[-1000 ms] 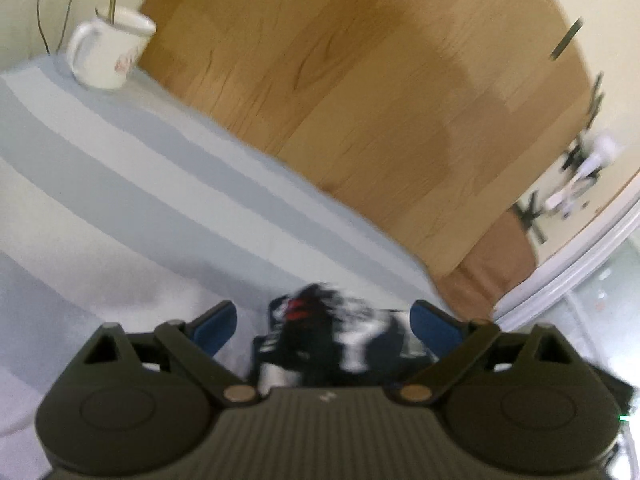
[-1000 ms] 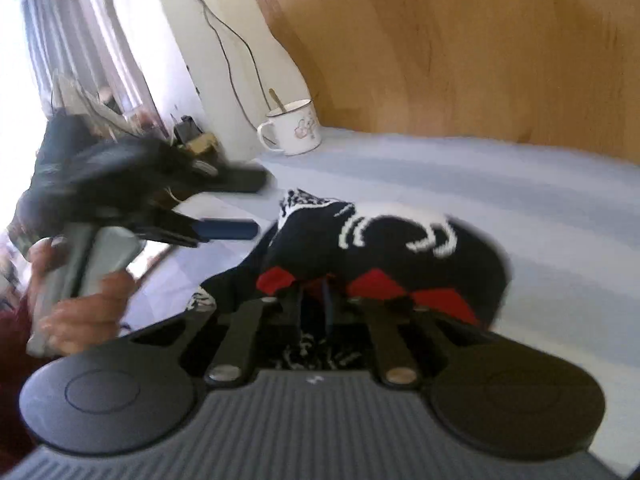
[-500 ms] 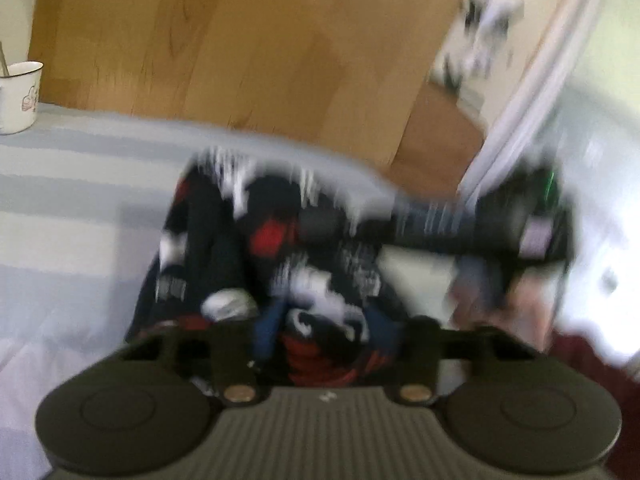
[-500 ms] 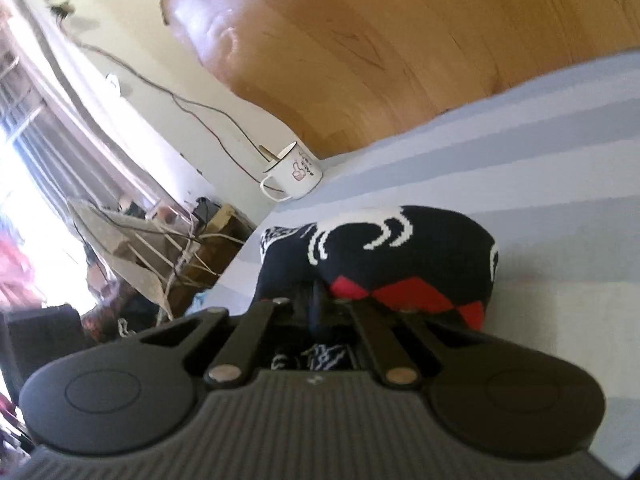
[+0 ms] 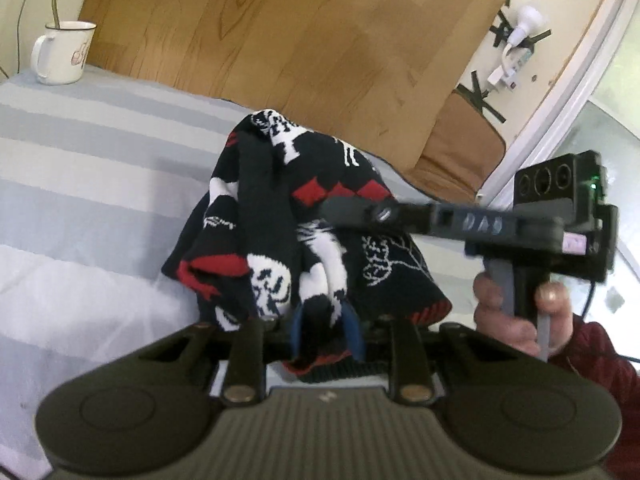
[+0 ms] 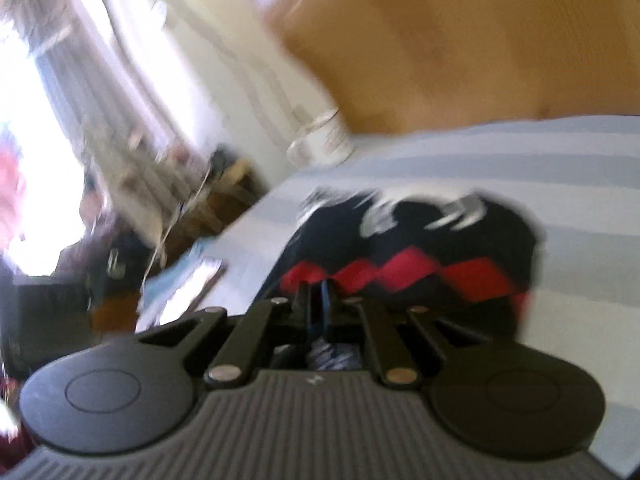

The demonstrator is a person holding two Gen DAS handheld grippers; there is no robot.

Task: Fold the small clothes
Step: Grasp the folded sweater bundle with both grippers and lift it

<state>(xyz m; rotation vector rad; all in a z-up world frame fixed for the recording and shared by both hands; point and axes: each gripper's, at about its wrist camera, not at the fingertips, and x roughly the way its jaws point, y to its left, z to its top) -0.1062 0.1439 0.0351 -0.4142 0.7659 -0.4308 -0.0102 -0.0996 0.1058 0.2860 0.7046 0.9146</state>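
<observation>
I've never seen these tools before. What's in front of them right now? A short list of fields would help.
garment: black knit garment with red diamonds and white figures, bunched, lifted
left gripper: jaws closing, cloth between them
right gripper: jaws shut on the garment
surface: grey-and-white striped cloth
also there: white mug with a spoon in it, at the far corner
backdrop: wooden board

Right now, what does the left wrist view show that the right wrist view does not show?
Only the left wrist view shows the right gripper from outside, with the hand holding it, and the left gripper closing on the patterned knit garment. Only the right wrist view, which is blurred, shows the bright window. Both show the garment, the white mug and the striped cloth.
</observation>
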